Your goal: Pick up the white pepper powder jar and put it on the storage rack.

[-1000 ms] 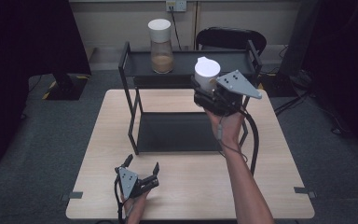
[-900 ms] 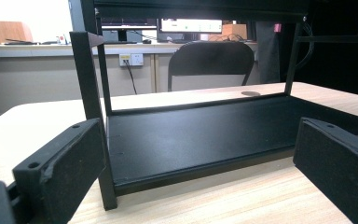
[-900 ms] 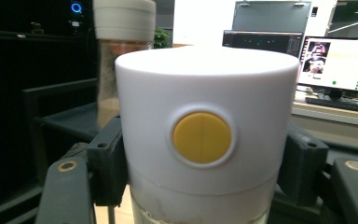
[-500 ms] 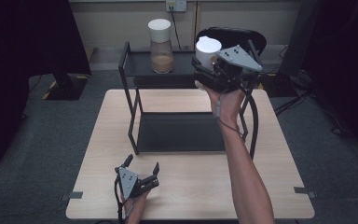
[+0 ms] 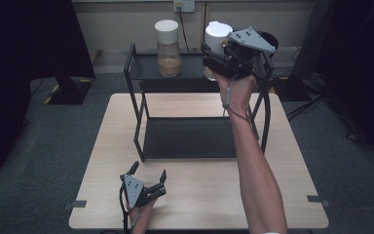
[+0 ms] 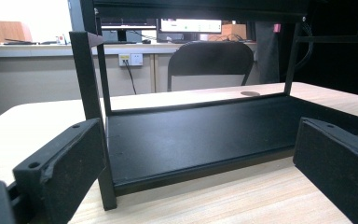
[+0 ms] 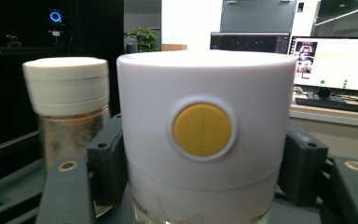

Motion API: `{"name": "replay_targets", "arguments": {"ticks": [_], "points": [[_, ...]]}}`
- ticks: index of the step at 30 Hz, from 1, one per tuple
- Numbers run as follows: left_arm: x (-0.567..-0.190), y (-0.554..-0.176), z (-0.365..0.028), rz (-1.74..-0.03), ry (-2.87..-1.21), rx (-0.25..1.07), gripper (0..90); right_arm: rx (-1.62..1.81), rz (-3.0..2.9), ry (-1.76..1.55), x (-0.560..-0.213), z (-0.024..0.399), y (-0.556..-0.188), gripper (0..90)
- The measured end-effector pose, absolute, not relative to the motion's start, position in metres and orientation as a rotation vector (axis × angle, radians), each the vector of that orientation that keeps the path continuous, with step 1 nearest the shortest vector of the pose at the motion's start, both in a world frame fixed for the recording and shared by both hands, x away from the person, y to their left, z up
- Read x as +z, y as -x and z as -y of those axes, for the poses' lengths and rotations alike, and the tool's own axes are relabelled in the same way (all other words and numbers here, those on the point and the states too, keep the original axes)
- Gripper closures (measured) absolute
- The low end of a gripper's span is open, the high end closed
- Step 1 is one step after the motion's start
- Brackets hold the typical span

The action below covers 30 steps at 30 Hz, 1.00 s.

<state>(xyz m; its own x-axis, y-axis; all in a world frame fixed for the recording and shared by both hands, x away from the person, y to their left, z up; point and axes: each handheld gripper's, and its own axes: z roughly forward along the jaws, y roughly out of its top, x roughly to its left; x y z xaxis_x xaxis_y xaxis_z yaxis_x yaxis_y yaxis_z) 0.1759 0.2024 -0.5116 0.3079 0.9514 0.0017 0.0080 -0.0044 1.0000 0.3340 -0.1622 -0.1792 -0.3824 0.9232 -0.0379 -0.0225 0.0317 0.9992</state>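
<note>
Plainly, jar lid bears unlettered yellow disc.

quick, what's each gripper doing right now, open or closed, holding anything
Left gripper: open, holding nothing, low over the table.
Right gripper: closed on the white-lidded jar.

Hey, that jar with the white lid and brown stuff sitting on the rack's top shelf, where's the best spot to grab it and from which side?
Probably grip the jar around its white lid or the glass just below, jaws either side. It stands upright and round, so a level approach from the front, the person's side, looks best. The right gripper holds the other jar that way, jaws on opposite sides.
</note>
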Motion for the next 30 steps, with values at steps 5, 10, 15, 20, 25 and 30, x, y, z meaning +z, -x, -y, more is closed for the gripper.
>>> {"name": "replay_targets", "arguments": {"ticks": [5,10,15,20,25,30], "points": [[-0.512,-0.176,-0.203,-0.978,-1.351,0.974,1.7,1.464,-1.479,-0.976,-0.178,0.159,-0.349,30.5],[-0.512,-0.176,-0.203,-0.977,-1.352,0.974,1.7,1.447,-1.475,-0.996,-0.179,0.154,-0.362,30.5],[-0.512,-0.176,-0.203,-0.978,-1.351,0.972,1.7,1.445,-1.48,-1.006,-0.179,0.152,-0.372,30.4],[-0.512,-0.176,-0.203,-0.977,-1.351,0.97,1.7,1.438,-1.49,-1.016,-0.181,0.149,-0.377,30.4],[-0.512,-0.176,-0.203,-0.978,-1.35,0.971,1.9,1.446,-1.507,-1.035,-0.185,0.148,-0.38,30.4],[-0.511,-0.176,-0.203,-0.98,-1.35,0.972,1.9,1.463,-1.495,-1.041,-0.188,0.15,-0.381,30.4]]}}
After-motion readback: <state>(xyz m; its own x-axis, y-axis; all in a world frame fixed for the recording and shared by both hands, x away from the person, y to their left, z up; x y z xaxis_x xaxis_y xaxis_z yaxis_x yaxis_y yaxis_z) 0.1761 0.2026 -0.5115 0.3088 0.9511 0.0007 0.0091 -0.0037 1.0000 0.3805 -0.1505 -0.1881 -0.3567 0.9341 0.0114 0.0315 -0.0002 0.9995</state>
